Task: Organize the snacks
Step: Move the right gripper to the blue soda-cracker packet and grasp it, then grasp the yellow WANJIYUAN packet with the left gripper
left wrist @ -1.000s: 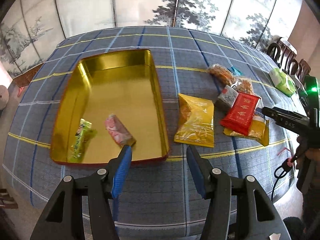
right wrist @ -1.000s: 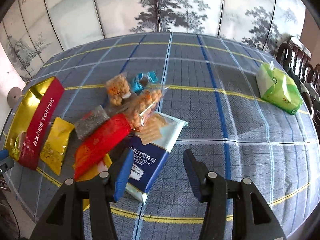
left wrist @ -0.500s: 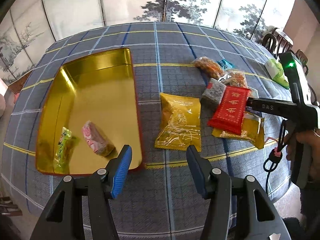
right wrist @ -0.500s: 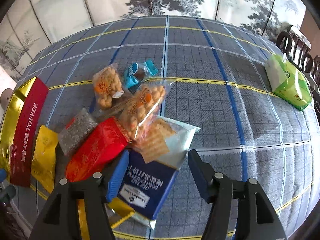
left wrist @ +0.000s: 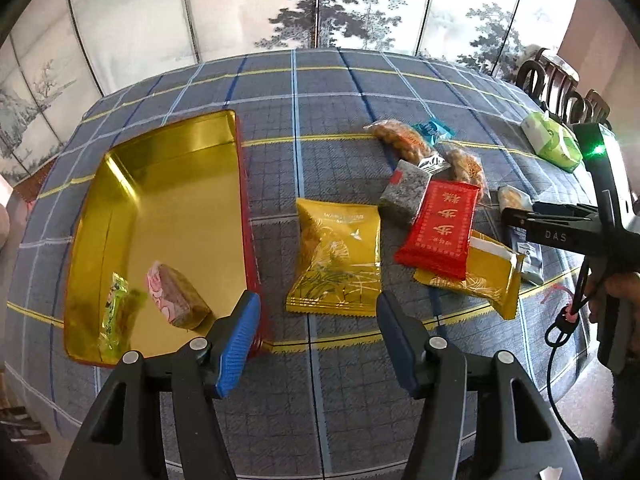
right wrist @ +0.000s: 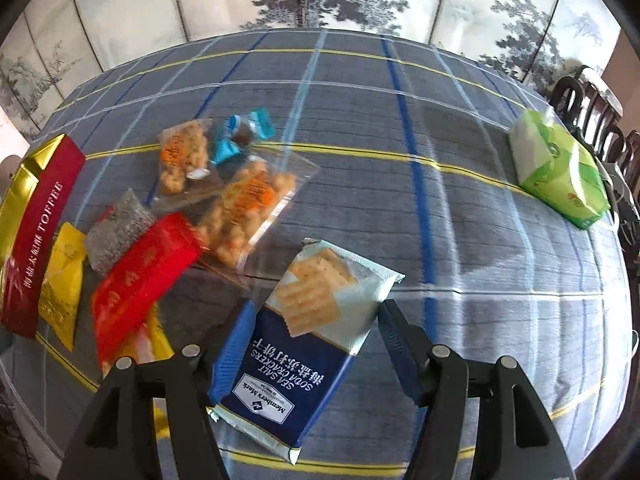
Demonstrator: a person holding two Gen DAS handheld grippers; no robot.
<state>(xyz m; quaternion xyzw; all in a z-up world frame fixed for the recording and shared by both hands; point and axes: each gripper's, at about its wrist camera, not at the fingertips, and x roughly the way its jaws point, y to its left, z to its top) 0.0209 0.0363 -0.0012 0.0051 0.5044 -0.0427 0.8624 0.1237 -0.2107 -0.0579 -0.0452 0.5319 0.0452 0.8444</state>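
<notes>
Both claws part-open over the snack table, nothing gripped.
Left gripper [left wrist: 318, 332] has just been opening, jaws part-spread and empty; its blue left pad [left wrist: 239, 342] overlaps the near right corner of the gold toffee tin [left wrist: 160, 184]; a green candy [left wrist: 114, 312] and a pink wrapped cake [left wrist: 176, 300] lie in the tin, just ahead-left of the claw; yellow snack bag [left wrist: 336, 260] lies just ahead between the jaws, flat on the plaid tablecloth [left wrist: 320, 100]; red packet [left wrist: 440, 228] ahead-right. Right gripper [right wrist: 314, 330] jaws part-spread, straddling the soda cracker pack [right wrist: 304, 328]; whether the left pad touches it I cannot tell, the right pad stands apart; peanut bags [right wrist: 240, 208] ahead-left; green tissue pack [right wrist: 560, 172] far ahead-right.
</notes>
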